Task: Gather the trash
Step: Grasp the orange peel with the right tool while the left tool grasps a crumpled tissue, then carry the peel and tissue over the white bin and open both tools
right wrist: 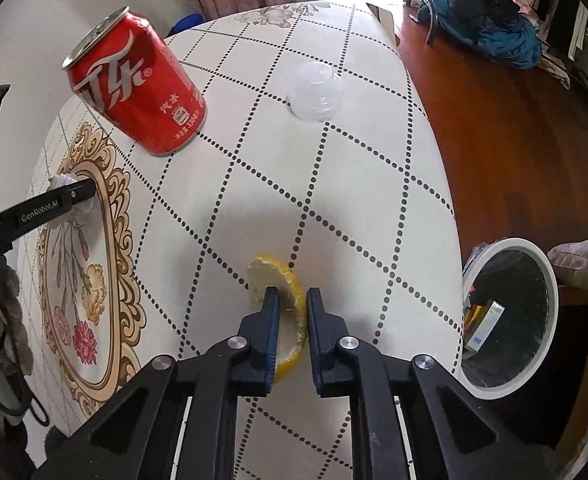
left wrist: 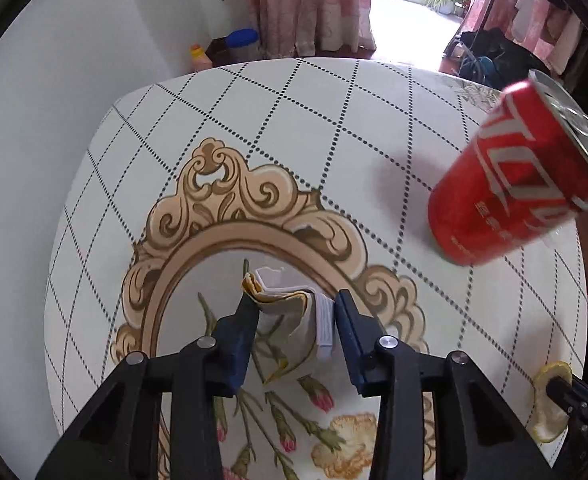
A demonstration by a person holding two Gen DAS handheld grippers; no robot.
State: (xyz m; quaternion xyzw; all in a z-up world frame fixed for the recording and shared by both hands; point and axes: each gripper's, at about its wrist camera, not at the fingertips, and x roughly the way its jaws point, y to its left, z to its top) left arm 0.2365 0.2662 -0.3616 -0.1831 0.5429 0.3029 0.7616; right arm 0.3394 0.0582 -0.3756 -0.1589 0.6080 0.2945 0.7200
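My left gripper [left wrist: 292, 300] is shut on a crumpled white and yellow paper wrapper [left wrist: 290, 308], held just above the patterned table [left wrist: 334, 120]. My right gripper [right wrist: 293, 296] is shut on a yellow lemon peel [right wrist: 282, 284], just over the table [right wrist: 294, 184]. A red soda can [left wrist: 514, 184] stands on the table to the right of the left gripper; it also shows in the right wrist view [right wrist: 134, 84]. A clear plastic cup [right wrist: 314, 92] lies on its side farther back.
A white-rimmed trash bin [right wrist: 510, 316] with several items inside stands on the floor by the table's right edge. A wooden surface [right wrist: 494, 128] with dark clothes [right wrist: 482, 20] lies to the right. A wall [left wrist: 74, 80] and curtains [left wrist: 310, 4] are behind the table.
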